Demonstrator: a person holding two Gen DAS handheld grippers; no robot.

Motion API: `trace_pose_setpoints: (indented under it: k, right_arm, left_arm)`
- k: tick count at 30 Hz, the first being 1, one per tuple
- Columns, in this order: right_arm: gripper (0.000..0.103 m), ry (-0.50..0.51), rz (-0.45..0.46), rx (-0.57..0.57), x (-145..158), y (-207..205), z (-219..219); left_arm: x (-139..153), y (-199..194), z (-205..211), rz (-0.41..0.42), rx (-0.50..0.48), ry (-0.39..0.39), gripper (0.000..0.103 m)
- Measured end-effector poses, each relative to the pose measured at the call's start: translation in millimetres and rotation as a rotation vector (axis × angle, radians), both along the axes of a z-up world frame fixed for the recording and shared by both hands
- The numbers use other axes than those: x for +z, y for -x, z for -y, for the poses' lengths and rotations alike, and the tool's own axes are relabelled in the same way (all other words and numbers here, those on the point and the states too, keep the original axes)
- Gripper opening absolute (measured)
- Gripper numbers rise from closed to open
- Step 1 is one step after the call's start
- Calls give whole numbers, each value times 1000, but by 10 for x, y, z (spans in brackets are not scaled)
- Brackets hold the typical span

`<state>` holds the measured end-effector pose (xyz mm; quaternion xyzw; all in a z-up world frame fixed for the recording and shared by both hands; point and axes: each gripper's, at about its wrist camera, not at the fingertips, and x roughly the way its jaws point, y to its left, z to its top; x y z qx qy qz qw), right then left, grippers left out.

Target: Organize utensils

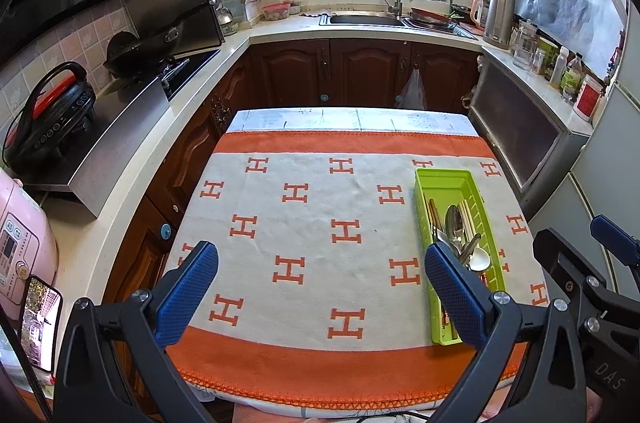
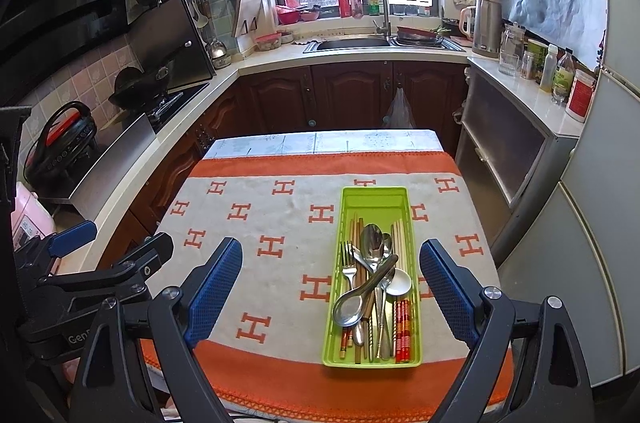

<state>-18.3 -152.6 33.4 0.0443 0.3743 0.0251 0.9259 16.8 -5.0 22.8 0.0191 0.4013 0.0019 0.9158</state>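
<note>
A green plastic tray point(image 2: 374, 197) lies lengthwise on the orange and white cloth of a small table point(image 2: 280, 223). It holds a pile of utensils: a fork point(image 2: 347, 259), metal spoons point(image 2: 372, 239), a white spoon point(image 2: 399, 281), wooden chopsticks point(image 2: 400, 235) and red chopsticks point(image 2: 403, 327). My right gripper point(image 2: 330, 277) hangs open above the tray's near end, nothing between its fingers. In the left wrist view the tray point(image 1: 444, 179) sits to the right, and my left gripper point(image 1: 320, 277) stands open over bare cloth. The right gripper's fingers point(image 1: 614, 239) show at that view's right edge.
Kitchen counters surround the table: a stove with a wok point(image 1: 148, 47) and an electric grill point(image 1: 52, 111) on the left, a sink point(image 2: 352, 43) at the back, bottles and jars point(image 2: 560, 75) on the right counter. A phone point(image 1: 40, 323) lies at the lower left. A fridge point(image 2: 600, 223) stands right.
</note>
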Motion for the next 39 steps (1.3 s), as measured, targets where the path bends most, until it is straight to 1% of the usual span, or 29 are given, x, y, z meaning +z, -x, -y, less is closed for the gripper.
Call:
trace_pose_setpoints:
  k: [15, 39]
  right_arm:
    - [92, -6, -12, 5, -100, -76, -38]
    - [92, -7, -15, 5, -91, -69, -50]
  left_arm:
    - [-41, -1, 14, -14, 5, 7, 102]
    - [-78, -4, 11, -26, 6, 15, 102]
